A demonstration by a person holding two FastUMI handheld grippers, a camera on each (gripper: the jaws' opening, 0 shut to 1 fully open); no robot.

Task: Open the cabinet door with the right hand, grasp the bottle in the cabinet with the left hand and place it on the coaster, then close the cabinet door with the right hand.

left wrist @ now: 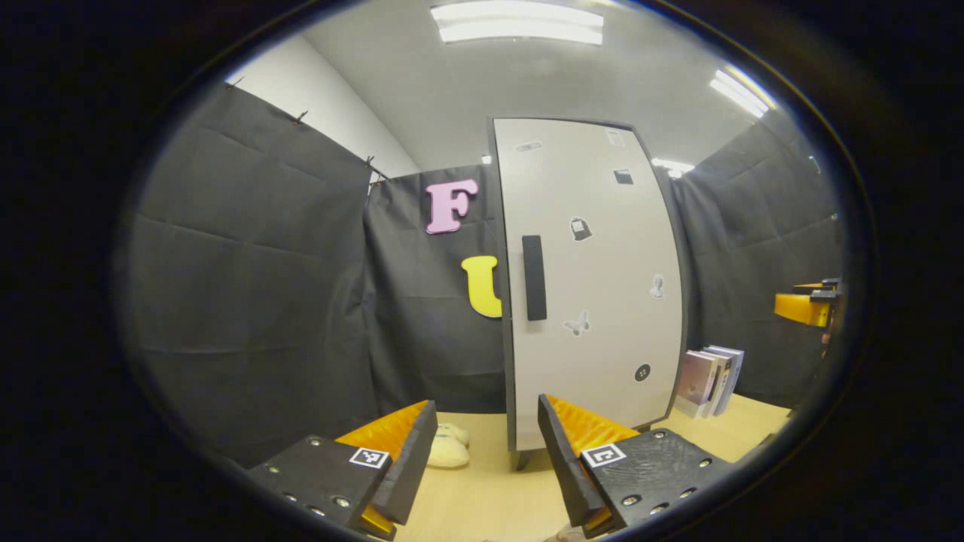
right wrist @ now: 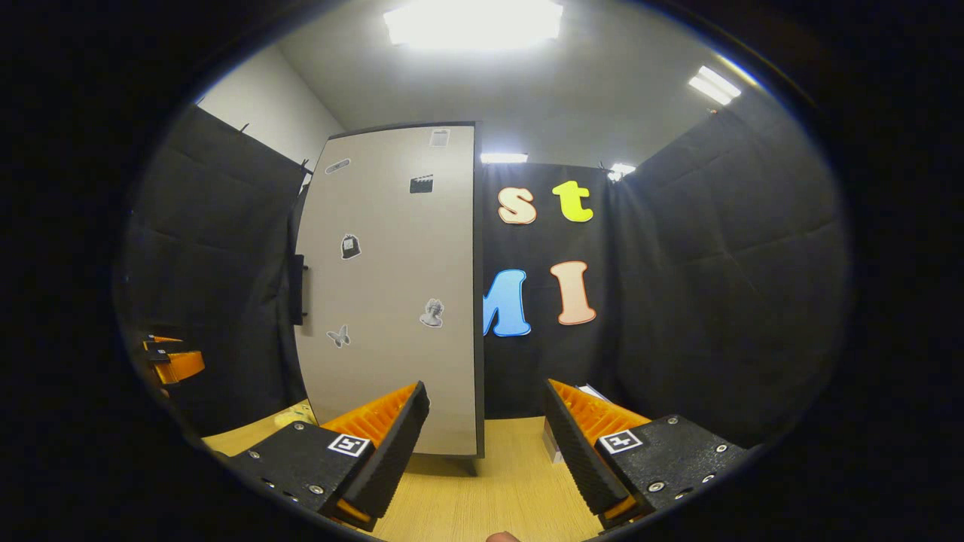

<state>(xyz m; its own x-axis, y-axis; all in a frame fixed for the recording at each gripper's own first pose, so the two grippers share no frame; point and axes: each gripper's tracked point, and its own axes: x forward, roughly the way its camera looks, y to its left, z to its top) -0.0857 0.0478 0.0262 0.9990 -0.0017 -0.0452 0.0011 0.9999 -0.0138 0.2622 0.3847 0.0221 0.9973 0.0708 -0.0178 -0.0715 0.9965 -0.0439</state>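
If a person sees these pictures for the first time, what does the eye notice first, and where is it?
The tall pale cabinet stands in the middle of the table, its door shut, with a black handle near its left edge and small stickers on it. In the left gripper view, the open left gripper points at it. Some books lean at its right side.

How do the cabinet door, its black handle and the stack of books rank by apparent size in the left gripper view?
1. cabinet door, by far the largest.
2. stack of books.
3. black handle, slimmer than the books, though comparably tall, so that gap is narrow.
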